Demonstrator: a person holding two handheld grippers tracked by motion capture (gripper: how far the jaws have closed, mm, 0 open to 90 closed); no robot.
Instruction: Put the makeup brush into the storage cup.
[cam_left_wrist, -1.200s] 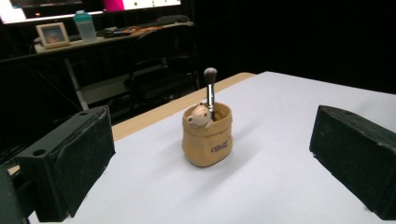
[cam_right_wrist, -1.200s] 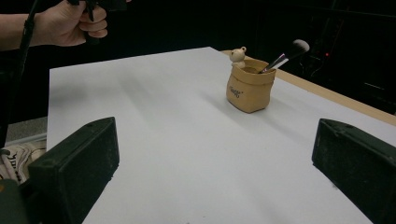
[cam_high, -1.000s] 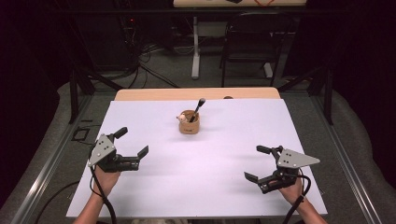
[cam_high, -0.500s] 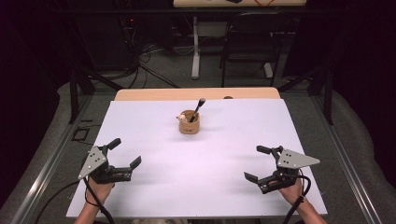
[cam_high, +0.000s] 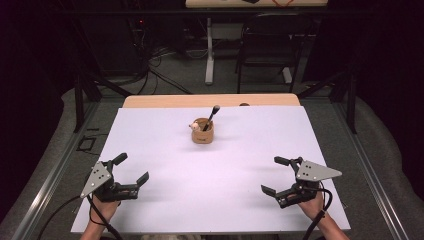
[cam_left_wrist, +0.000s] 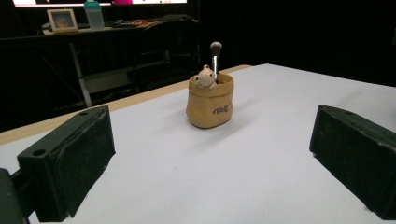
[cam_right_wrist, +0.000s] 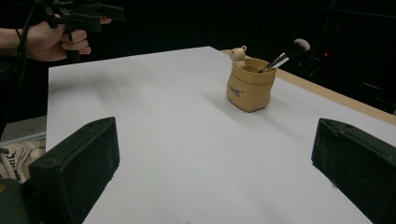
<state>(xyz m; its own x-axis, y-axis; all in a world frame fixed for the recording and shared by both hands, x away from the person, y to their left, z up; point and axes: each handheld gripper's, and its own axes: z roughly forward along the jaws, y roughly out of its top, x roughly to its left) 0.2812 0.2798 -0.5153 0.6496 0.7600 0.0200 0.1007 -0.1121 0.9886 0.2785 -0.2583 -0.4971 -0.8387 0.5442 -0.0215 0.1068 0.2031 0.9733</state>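
A small tan pouch (cam_high: 202, 133) stands upright on the white table (cam_high: 215, 200), toward the far middle. A makeup brush (cam_high: 212, 115) leans out of it and a little bear figure (cam_high: 194, 126) peeks over its rim. The left gripper view has the pouch (cam_left_wrist: 211, 101) straight ahead, the right gripper view has the pouch (cam_right_wrist: 250, 85) ahead to the right. My left gripper (cam_high: 131, 169) hovers open near the front left edge. My right gripper (cam_high: 274, 175) is open near the front right. Both are empty and far from the pouch.
A wooden strip (cam_high: 210, 100) borders the table's far edge. Beyond it stand a chair (cam_high: 265, 50) and a desk leg (cam_high: 209, 50), with cables on the floor. Metal rails (cam_high: 45, 185) run along both sides of the table.
My left gripper has drawn back toward the front left corner and lowered. The right gripper and the pouch have stayed put.
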